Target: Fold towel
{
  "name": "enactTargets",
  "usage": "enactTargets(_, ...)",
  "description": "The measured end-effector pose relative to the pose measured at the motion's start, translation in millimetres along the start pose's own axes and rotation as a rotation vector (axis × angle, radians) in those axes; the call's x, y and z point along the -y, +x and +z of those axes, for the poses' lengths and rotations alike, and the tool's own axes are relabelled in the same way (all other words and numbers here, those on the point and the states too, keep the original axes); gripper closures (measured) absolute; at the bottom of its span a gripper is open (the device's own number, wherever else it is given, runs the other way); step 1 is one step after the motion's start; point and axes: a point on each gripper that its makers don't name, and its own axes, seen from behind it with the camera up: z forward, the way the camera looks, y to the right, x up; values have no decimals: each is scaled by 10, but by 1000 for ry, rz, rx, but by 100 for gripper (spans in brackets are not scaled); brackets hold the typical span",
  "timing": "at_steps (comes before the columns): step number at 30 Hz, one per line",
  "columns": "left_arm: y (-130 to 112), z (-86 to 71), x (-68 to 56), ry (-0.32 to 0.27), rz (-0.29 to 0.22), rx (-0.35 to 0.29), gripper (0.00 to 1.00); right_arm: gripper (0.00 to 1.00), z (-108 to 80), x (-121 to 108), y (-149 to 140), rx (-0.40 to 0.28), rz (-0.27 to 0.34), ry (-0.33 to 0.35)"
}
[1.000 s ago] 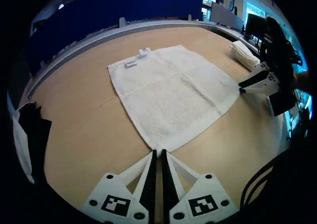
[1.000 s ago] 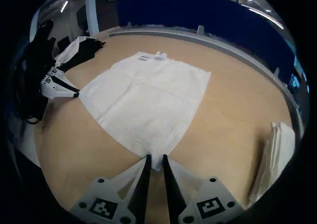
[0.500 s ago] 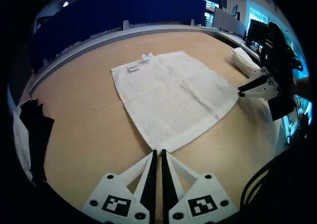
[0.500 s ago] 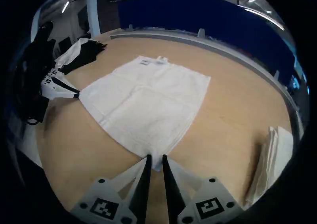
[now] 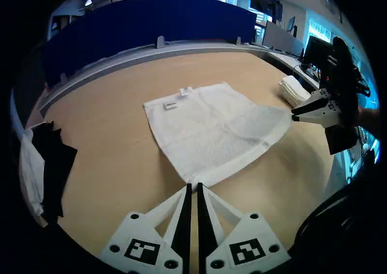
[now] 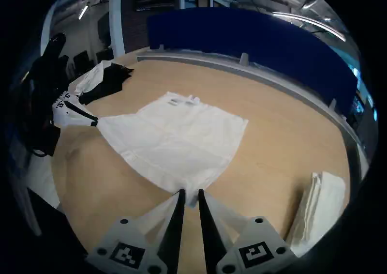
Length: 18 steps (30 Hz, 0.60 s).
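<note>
White terry cloth is pinched at 6 o'clock in the left gripper view. There the left gripper (image 5: 193,186) has its jaws drawn to a thin slit on one near corner of the square white terry towel (image 5: 213,129). At 3 o'clock the right gripper (image 5: 293,118) grips the neighbouring corner just as narrowly.

The hem between them looks raised just off the tan wooden table (image 5: 106,143). The towel's far half lies flat, with its small white sewn tags (image 5: 176,97) toward 12 o'clock.

To fold well, I judge that both corners should rise level and travel toward the tagged edge at one pace. The hem should stay taut, and the corners should land corner on corner. Slack or uneven speed would likely skew the crease.

Farther out, a black-and-white cloth heap (image 5: 43,167) lies at 9 o'clock and a stack of folded white towels (image 5: 294,87) at 2 o'clock. A dark blue partition wall (image 5: 145,27) stands at 12 o'clock.
</note>
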Motion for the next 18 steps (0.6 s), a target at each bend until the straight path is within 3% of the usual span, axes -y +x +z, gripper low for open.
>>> enactTargets(18,209,-511,-162,-21,-59,-19,92,79,-505,121,306,-37,15,7)
